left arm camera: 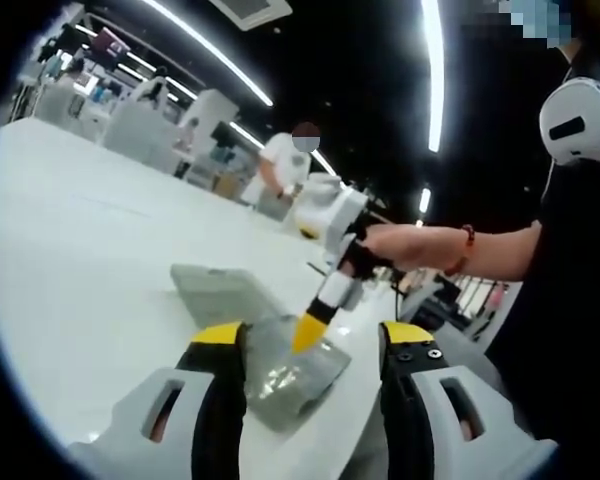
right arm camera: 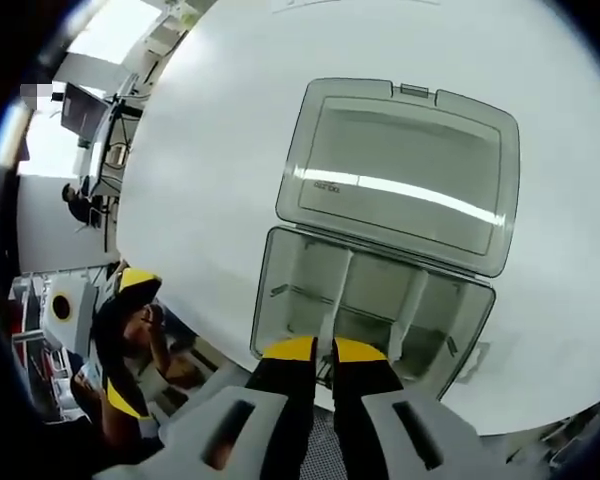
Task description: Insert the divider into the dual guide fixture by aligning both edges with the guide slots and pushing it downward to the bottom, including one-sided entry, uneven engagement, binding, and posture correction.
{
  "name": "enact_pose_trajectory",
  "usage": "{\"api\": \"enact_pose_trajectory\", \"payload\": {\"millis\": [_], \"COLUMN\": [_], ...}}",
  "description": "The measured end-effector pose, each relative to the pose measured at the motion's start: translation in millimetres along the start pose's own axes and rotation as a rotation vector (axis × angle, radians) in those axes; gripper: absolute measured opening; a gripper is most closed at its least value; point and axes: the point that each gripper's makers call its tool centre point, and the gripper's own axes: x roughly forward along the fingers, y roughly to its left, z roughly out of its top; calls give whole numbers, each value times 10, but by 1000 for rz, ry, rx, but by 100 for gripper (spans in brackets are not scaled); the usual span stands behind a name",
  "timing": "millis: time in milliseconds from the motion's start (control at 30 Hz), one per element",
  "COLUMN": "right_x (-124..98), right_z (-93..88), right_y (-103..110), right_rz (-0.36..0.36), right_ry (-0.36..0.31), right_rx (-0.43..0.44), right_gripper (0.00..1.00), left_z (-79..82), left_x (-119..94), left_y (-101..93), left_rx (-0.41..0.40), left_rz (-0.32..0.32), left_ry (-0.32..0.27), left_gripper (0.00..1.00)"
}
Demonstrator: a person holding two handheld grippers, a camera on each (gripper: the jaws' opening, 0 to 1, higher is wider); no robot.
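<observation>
Near the table's edge, in the right gripper view, a clear plastic box (right arm camera: 372, 318) sat on the white table (right arm camera: 210, 180) with its hinged lid (right arm camera: 400, 175) thrown back flat beyond it. 2 upright partitions split the box's inside into 3 bays. The right gripper (right arm camera: 324, 350) hung over the near wall of the box, its 2 yellow-tipped jaws drawn almost together with just a thin gap between them. A thin clear divider (right arm camera: 326, 325) ran from that gap down into the box along the left partition; whether the jaws actually clamped it I could not tell. The left gripper (right arm camera: 120, 340) showed off the table's edge at the view's left side.

From the left gripper view, the same box (left arm camera: 280, 375) lay just ahead, at the table's (left arm camera: 90, 250) near edge, its lid (left arm camera: 220, 293) raised behind it. The left gripper (left arm camera: 313, 340) had its jaws spread wide, with nothing between them; the left jaw stood close against the box's side, the right jaw well clear of it. The right gripper (left arm camera: 308, 332) came down into the box from above, held by a person's hand (left arm camera: 395, 245). Another person (left arm camera: 280, 170) stood at the table's far side.
</observation>
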Motion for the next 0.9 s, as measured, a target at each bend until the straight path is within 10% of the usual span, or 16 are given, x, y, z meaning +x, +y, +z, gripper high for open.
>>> {"api": "enact_pose_trajectory", "payload": {"millis": [900], "right_x": [235], "right_z": [29], "right_y": [11], "right_rz": [-53], "right_ry": [-61], "right_rx": [-129], "right_gripper": [1], "left_z": [-50], "left_x": [6], "left_y": [-3], "left_rx": [52], "left_rz": [25], "left_ry": [49], "left_gripper": [57]}}
